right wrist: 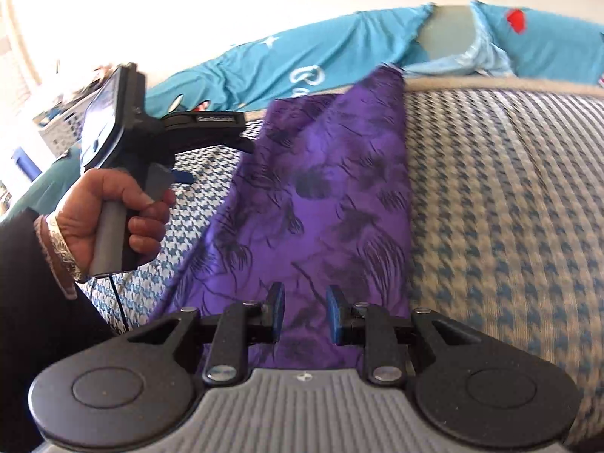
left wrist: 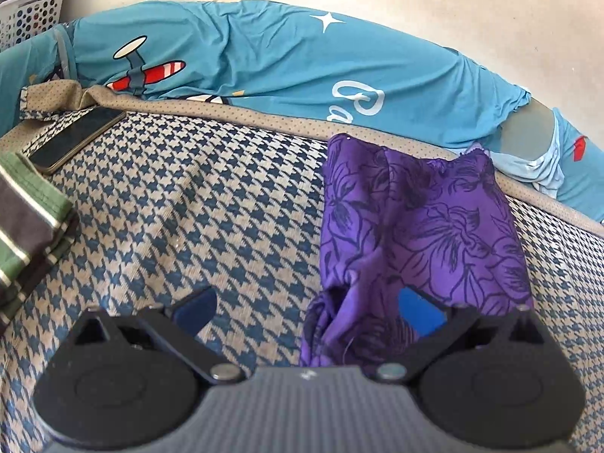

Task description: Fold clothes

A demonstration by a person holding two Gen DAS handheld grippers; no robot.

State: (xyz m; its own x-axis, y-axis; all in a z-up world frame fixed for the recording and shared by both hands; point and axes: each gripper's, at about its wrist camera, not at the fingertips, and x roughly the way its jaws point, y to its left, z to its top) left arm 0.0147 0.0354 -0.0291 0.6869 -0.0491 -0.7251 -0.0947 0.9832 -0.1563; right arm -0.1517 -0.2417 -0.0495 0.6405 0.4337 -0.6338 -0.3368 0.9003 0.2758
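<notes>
Two hand-held grippers work over a purple floral garment [left wrist: 415, 234] that lies on a bed covered with a blue-and-beige houndstooth cover [left wrist: 188, 207]. The left hand-held gripper [left wrist: 307, 311] is released, its blue pads spread wide: one pad sits over the near, bunched end of the purple garment, the other over bare houndstooth cover beside it, and nothing is pinched between them. The right hand-held gripper [right wrist: 305, 311] is also released, its jaws parted by a narrower gap, hovering above the near part of the purple garment without clamping it; that view is blurred. In the right wrist view a person's hand [right wrist: 113, 219] grips the handle of the left tool, just beside the purple garment. The garment's far end reaches the beige piped edge of the cover, where a teal sheet [left wrist: 264, 56] printed with an aeroplane and stars lies behind it. Well away from the purple garment rest a dark phone [left wrist: 75, 137], a folded green-and-brown striped cloth [left wrist: 26, 219], and, farther still, a white perforated basket [left wrist: 30, 11].
</notes>
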